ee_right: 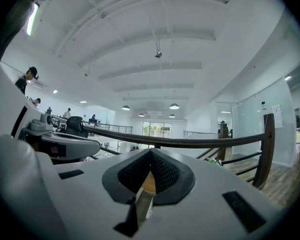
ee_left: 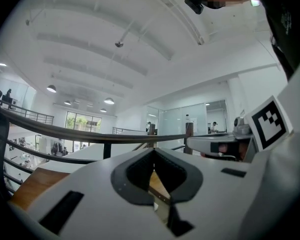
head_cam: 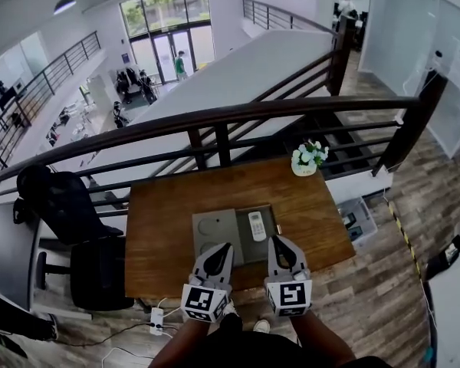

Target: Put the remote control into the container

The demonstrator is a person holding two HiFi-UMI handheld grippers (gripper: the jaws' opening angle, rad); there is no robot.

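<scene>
A white remote control (head_cam: 257, 226) lies inside a dark open container (head_cam: 271, 215) near the front of the wooden table (head_cam: 169, 221). A grey flat lid (head_cam: 215, 232) rests right beside the container, on its left. My left gripper (head_cam: 227, 246) (ee_left: 154, 153) hovers at the lid's near edge, its jaws meeting at the tip with nothing between them. My right gripper (head_cam: 274, 241) (ee_right: 150, 153) is just in front of the container, a little below the remote, also shut and empty. Both gripper views look out over the table towards the railing; neither shows the remote.
A white pot of flowers (head_cam: 308, 159) stands at the table's far right corner. A dark railing (head_cam: 215, 117) runs behind the table. A black office chair (head_cam: 69, 205) stands to the left, a power strip (head_cam: 156, 320) lies on the floor, and a grey box (head_cam: 358, 221) sits to the right.
</scene>
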